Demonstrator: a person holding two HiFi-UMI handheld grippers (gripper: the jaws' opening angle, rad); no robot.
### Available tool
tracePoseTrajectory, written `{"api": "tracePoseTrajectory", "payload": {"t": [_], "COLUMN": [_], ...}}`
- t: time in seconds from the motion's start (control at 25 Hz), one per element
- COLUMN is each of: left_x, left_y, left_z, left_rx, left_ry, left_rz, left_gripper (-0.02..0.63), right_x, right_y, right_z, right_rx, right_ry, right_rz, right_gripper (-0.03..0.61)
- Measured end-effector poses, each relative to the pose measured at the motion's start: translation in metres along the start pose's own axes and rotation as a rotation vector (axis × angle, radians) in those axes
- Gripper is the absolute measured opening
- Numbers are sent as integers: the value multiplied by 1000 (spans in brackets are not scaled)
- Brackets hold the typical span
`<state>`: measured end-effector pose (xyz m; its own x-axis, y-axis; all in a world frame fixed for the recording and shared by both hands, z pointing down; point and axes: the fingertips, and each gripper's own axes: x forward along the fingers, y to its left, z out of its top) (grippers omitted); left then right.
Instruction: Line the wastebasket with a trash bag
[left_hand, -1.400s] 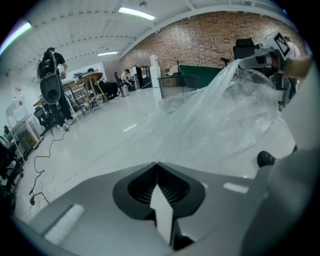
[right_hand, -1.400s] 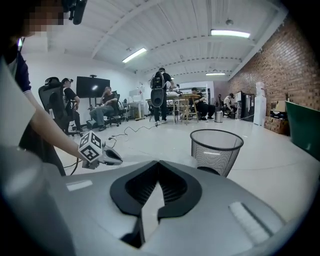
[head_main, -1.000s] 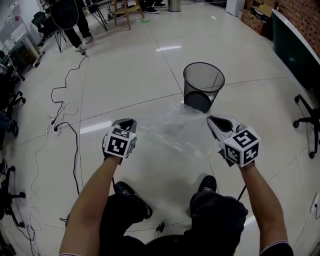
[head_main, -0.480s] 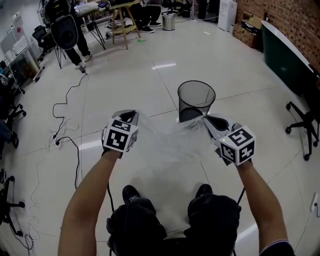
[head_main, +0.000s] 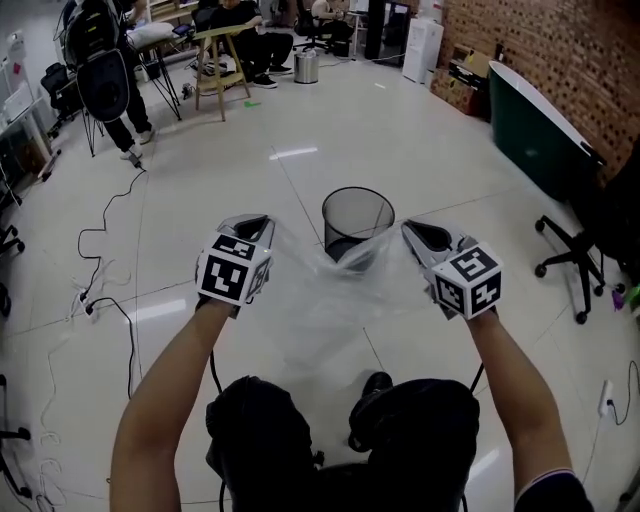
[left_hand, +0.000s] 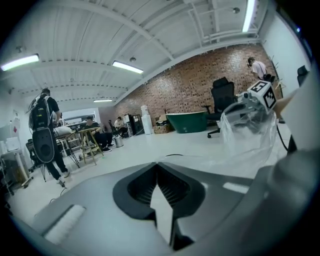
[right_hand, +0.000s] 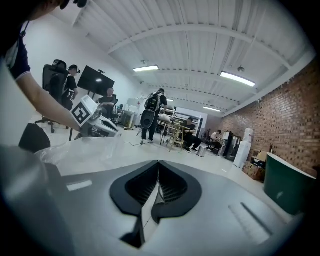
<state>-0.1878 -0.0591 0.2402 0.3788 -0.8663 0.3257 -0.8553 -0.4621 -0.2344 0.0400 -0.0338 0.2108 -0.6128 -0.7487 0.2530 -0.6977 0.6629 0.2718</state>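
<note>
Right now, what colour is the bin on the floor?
Black. The wastebasket is see-through black mesh, and it shows best in the head view.

Glossy pale floor stretched before me, brick wall at my right, dark green counter and office chair below it.

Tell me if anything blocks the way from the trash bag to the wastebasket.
Nothing visible does. The trash bag hangs between the left gripper and right gripper, directly before the wastebasket, whose mouth is uncovered.
</note>
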Motion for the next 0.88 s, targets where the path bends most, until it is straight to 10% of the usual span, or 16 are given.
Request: {"api": "tracePoseTrajectory", "payload": {"t": [0.88], "left_x": [67], "left_y": [-2], "left_z": [125], "left_rx": [2], "left_ry": [-91], "left_rz": [-34], "left_gripper": [11], "right_x": [-14], "right_y": [-134], "right_z": [59], "right_rx": [-5], "right_ry": [-126], "right_rz": [-143], "right_gripper": [2]}}
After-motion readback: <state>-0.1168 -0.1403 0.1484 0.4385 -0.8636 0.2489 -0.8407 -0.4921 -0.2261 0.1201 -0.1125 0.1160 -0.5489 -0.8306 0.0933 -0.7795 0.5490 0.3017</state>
